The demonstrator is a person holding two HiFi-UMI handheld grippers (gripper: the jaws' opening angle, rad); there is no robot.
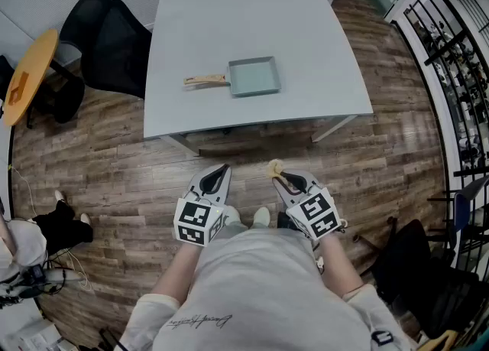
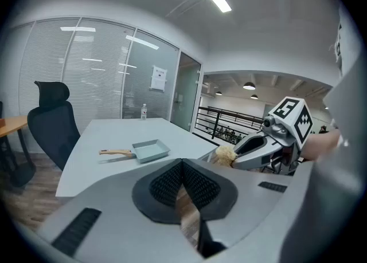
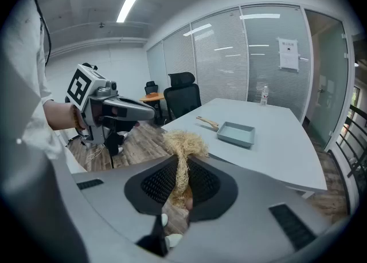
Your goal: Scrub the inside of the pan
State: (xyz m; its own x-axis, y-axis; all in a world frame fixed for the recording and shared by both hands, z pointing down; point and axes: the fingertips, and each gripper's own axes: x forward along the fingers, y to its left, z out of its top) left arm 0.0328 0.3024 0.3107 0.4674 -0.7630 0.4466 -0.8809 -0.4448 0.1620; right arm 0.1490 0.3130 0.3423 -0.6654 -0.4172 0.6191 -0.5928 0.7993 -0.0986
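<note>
Before the table [image 1: 321, 74], the right hand-held gripper [image 1: 280, 179] clamps a scrubber [image 1: 274, 167], the left hand-held gripper [image 1: 220, 169] clenched empty.

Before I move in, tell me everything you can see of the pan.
The pan is rectangular and pale blue-grey, with low walls and a light wooden handle pointing toward the person's left. It lies flat, open side up, near the middle of the grey table. It looks empty, and nothing but the table touches it.
</note>
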